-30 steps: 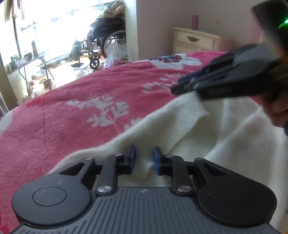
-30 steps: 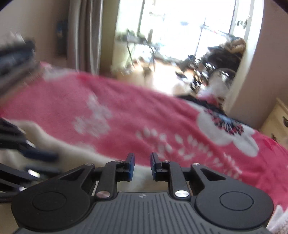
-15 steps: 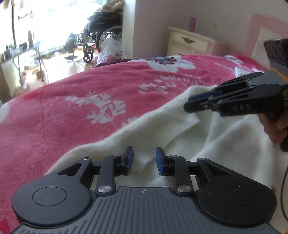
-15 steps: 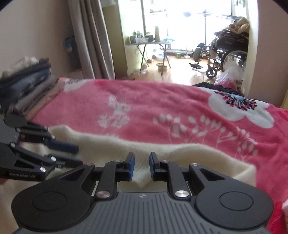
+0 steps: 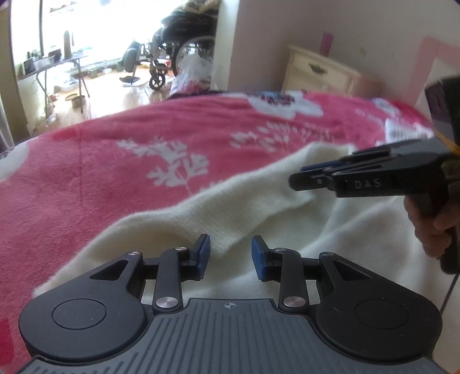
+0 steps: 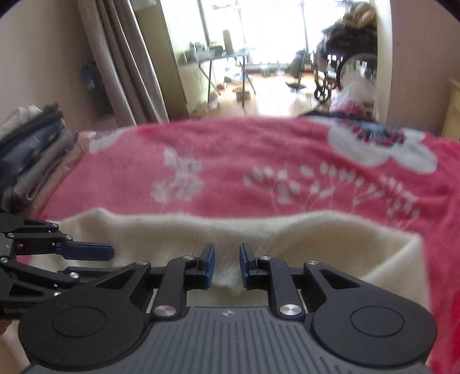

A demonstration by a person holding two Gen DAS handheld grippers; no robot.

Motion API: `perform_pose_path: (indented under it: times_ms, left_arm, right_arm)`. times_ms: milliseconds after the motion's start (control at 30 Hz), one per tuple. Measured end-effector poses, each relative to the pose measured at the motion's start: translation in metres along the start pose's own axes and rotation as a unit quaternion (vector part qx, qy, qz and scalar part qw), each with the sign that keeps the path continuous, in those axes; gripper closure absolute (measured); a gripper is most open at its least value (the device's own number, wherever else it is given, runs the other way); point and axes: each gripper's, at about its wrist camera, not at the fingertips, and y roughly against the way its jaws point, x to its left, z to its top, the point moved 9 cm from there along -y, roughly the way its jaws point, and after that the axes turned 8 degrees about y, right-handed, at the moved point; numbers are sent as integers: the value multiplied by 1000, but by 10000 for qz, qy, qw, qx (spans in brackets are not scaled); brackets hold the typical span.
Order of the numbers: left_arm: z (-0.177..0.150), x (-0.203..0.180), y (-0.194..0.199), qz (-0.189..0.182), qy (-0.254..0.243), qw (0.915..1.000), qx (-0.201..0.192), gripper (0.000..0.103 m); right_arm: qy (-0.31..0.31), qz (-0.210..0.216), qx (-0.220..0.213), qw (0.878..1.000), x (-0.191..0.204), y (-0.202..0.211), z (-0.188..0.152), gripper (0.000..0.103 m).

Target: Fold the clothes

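Both grippers, left (image 5: 230, 254) and right (image 6: 227, 266), hang parted over my cream sweater (image 5: 258, 207) on the pink blanket (image 5: 115, 161); soft, floppy knit, best pinched at its folded edge.

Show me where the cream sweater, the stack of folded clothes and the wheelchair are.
cream sweater (image 5: 230, 207), left wrist view, on the folded-over knit edge.
stack of folded clothes (image 6: 31, 155), right wrist view, on its side.
wheelchair (image 5: 184, 54), left wrist view, on the big wheel.

bright window (image 6: 258, 26), wood floor (image 6: 273, 95), curtains (image 6: 126, 66), cream dresser (image 5: 319, 72), wheelchair (image 5: 172, 54)
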Motion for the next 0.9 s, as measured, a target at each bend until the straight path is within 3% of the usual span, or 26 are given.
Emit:
perform_pose_path:
  times_ms: [300, 433, 533, 733, 900]
  left_arm:
    - [0, -4, 57, -90, 49, 9998, -196, 71]
    - [-43, -15, 94, -561, 211, 9977, 314, 67]
    - [-79, -25, 124, -944, 340, 9921, 750, 64]
    - [-149, -45, 187, -1699, 594, 9704, 1613, 61]
    - [-232, -60, 208, -2051, 839, 9373, 2689, 61]
  right_arm:
    - [-584, 97, -486, 9971, -10, 71, 8, 83]
    - [-761, 251, -570, 9952, -4, 127, -7, 82]
    - [-1116, 406, -552, 9914, 0, 177, -38, 80]
    - [-1998, 151, -351, 9791, 7, 267, -136, 71]
    - [-3153, -288, -201, 9484, 2, 318, -223, 62]
